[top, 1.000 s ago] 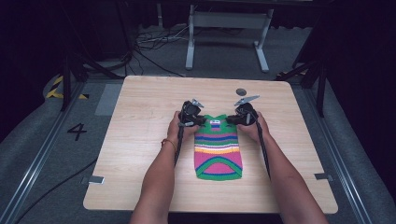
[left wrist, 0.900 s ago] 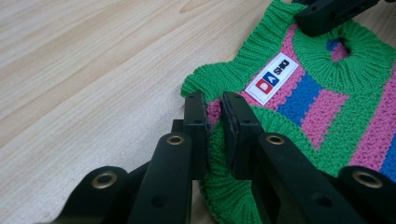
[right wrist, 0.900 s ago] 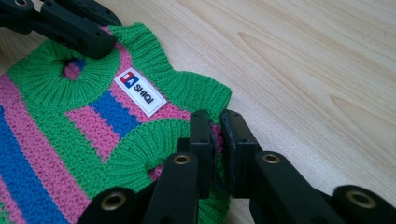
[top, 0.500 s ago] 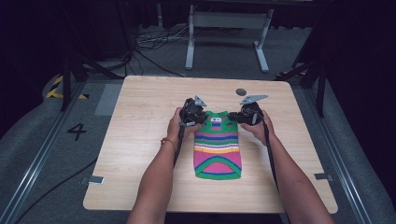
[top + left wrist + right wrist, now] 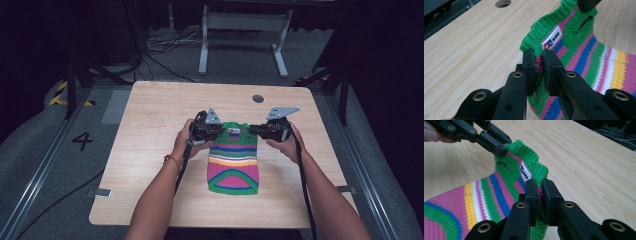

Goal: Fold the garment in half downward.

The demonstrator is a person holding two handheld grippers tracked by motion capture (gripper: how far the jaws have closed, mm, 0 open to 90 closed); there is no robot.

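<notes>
Both grippers—left gripper (image 5: 538, 65), right gripper (image 5: 539, 193)—have fingers clamped on the striped sweater's (image 5: 233, 160) collar corners; hem rests on the surface (image 5: 150, 115). Uneven pulling risks knit slipping free—thin bite.

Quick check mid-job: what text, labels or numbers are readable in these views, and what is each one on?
"4": dark numeral on the grey floor left of the light wooden table.
"SHMOI" or close to it, last letters unsure: white sewn label with a red and blue logo, inside the green neck of the striped knitted sweater. Partly hidden and foreshortened in the right gripper view.
</notes>
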